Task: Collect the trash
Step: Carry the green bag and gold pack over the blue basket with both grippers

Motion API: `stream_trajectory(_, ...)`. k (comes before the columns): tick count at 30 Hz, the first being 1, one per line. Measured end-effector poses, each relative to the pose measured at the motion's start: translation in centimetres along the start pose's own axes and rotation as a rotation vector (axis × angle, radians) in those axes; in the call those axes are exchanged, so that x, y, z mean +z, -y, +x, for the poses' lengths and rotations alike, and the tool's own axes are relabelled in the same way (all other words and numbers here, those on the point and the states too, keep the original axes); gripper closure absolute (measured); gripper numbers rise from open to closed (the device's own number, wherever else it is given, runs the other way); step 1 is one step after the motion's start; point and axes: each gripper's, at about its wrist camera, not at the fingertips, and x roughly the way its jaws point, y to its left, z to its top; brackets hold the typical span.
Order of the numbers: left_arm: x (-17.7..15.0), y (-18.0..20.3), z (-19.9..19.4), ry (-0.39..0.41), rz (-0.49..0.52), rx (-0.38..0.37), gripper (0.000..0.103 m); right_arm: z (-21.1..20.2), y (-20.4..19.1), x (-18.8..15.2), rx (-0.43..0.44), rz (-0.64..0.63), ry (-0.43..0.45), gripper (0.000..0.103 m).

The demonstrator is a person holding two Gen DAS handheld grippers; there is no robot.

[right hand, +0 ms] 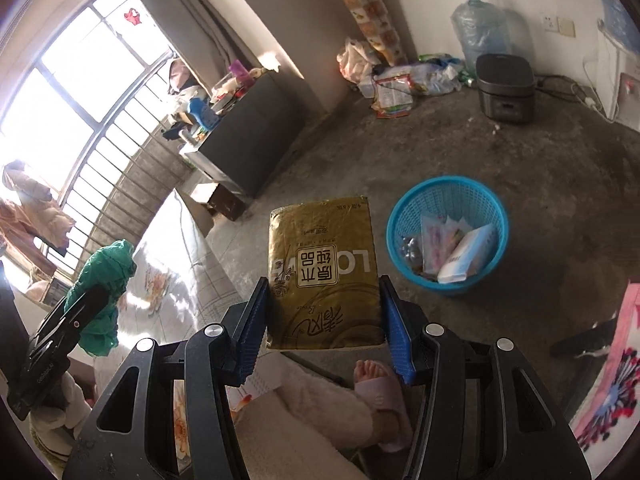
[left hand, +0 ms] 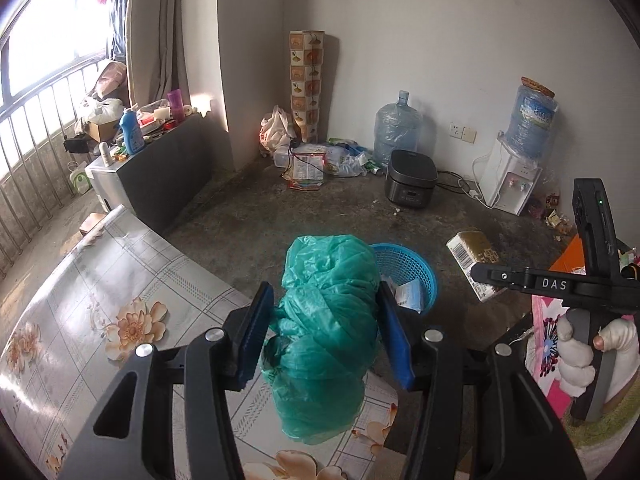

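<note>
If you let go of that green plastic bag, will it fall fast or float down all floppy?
Probably floppy. The green plastic bag is thin and crinkled, bunched between the left claw, and droops below its pads. It looks light, so it may drift rather than drop straight into the blue basket. Its crumpled film could spring open once released.

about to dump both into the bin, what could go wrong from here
1. The green plastic bag in the left hand-held gripper bulges loosely past the pads, so it could snag or drape over the rim of the blue basket rather than drop in.
2. The gold tissue pack in the right hand-held gripper looks wide beside the basket, which already holds wrappers; it may land on the rim and fall onto the floor.
</note>
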Motion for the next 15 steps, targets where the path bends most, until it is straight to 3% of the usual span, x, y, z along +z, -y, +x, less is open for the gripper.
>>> stream_trajectory(5,3.5,1.7,6.2,-0.088,-0.023,-0.165,0.052,0.5,4.6,0.8,-0.057,0.133,0.01,0.053)
stream_trajectory(15,7.4,6.7,21.7,-0.293,-0.087,-0.352,0.052,7.9,12.0,4.0,-0.049,0.336,-0.067,0.053)
